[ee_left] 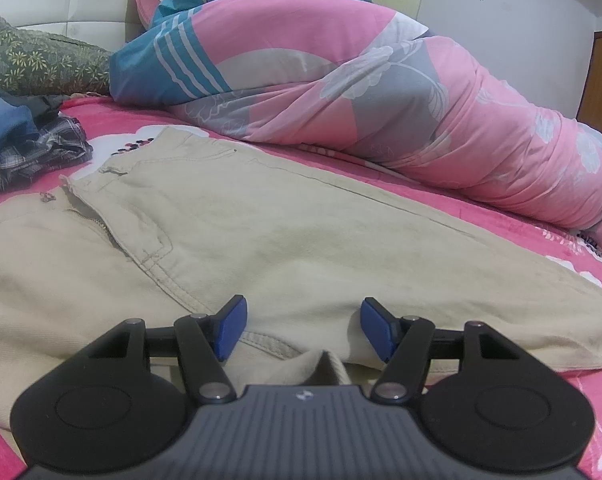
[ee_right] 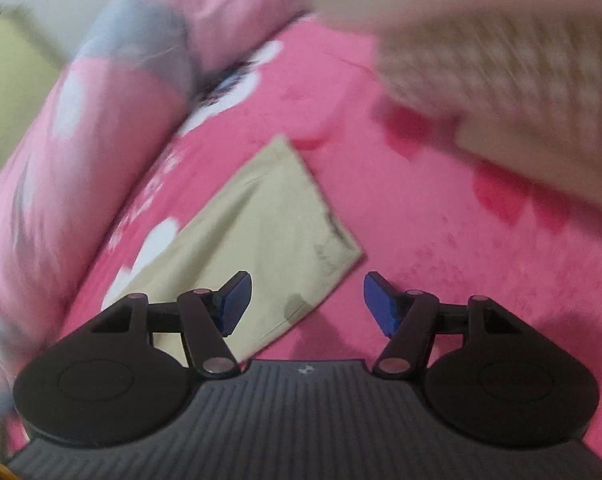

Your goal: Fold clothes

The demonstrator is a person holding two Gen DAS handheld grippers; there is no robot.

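Left wrist view, sharp: the left gripper sits with its jaws spread and nothing pinched between them. Beige trousers lie flat on the pink bed sheet; the cloth starts under the jaws and stretches ahead of them, with the waistband and zip ahead and to the left. A bunched fold of the same cloth sits just behind the gap between the blue pads. Only this view shows the rolled pink quilt far ahead of the jaws, the green patterned pillow and the pile of blue and checked clothes, both far ahead to the left.

Right wrist view, blurred: the right gripper also has its jaws spread, empty. Only here does the hem end of one trouser leg show, lying on the sheet just ahead of the left jaw. A large pale blurred mass fills the space ahead and to the right; what it is cannot be told.
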